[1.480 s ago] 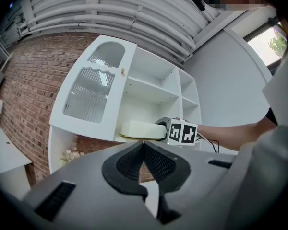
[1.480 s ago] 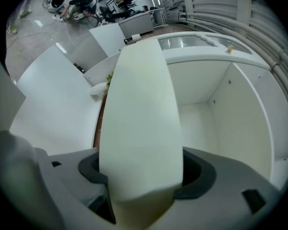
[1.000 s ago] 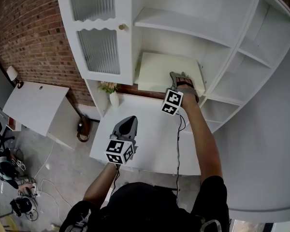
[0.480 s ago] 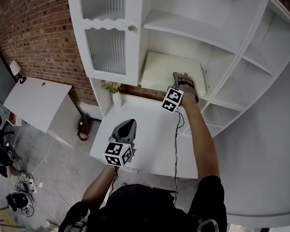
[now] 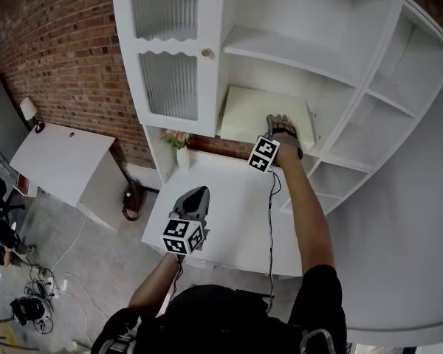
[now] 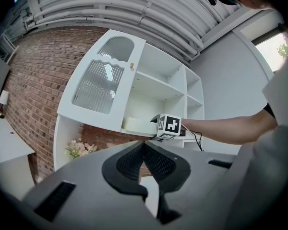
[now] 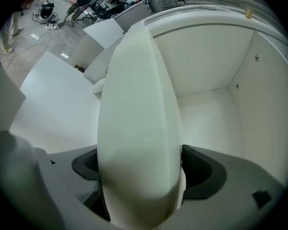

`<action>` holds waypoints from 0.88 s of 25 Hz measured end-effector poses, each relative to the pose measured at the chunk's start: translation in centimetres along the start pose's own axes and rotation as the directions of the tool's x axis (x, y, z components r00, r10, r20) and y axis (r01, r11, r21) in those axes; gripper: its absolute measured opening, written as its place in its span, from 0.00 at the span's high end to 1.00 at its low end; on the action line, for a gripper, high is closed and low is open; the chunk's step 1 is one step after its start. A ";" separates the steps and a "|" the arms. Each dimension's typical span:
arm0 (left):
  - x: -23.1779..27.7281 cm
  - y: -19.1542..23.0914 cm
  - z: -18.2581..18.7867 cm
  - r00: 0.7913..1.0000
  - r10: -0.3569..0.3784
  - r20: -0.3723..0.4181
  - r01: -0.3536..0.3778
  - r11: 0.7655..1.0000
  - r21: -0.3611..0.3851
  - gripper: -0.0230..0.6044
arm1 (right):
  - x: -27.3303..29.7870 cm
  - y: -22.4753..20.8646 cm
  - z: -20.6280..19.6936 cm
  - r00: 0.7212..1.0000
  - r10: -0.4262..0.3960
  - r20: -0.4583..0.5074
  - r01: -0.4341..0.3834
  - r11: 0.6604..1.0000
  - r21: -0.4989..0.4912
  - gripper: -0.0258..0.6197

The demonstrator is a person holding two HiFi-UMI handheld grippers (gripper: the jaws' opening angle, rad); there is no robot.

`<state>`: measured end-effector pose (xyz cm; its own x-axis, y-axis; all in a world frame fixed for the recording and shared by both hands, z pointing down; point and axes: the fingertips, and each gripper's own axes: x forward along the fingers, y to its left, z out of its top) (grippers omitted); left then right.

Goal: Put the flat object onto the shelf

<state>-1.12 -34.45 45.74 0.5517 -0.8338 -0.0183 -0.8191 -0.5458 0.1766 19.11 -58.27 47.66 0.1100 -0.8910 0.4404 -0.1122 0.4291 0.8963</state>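
The flat object is a thick pale cream board (image 5: 255, 113) lying in the lower compartment of the white shelf unit (image 5: 332, 135). My right gripper (image 5: 280, 124) reaches in at the board's near right corner. In the right gripper view the board (image 7: 134, 119) fills the gap between the jaws, which have just been opening and stand at their widest. No firm press of the pads on it shows. My left gripper (image 5: 196, 195) hovers over the white table (image 5: 229, 198), and in its own view this gripper (image 6: 144, 143) is shut and empty.
A glass-fronted cabinet door (image 5: 170, 80) stands open left of the compartment. A small vase of flowers (image 5: 181, 150) sits at the table's back left corner. A low white desk (image 5: 59, 161) and cables lie on the floor to the left. A brick wall is behind.
The head view has shifted slightly. My left gripper has drifted a little over the table. The right gripper stays at the board's near edge on the shelf.
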 end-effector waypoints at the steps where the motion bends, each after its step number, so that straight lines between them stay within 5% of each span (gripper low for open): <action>1: -0.1 0.0 0.1 1.000 -0.001 0.003 0.001 1.000 0.002 0.95 | -0.2 0.0 0.0 1.000 -0.009 0.004 0.009 1.000 -0.001 0.27; 16: -1.6 -0.4 0.1 1.000 -0.010 0.008 0.010 1.000 -0.002 0.95 | -7.5 1.3 1.5 0.989 -0.100 0.110 0.096 0.994 0.045 0.27; 20: -2.0 -0.5 -0.1 1.000 -0.014 0.005 0.014 1.000 -0.004 0.95 | -13.4 2.0 2.0 0.964 -0.113 0.241 0.042 0.958 0.283 0.28; 22: -2.2 -0.5 -0.2 1.000 -0.013 0.007 0.013 1.000 -0.008 0.95 | -16.1 2.7 1.8 0.939 -0.116 0.323 -0.053 0.880 0.471 0.30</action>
<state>-1.86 -32.31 45.84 0.5609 -0.8274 -0.0270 -0.8108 -0.5556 0.1842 15.25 -43.08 42.88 -0.2031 -0.9345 0.2922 -0.5702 0.3555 0.7406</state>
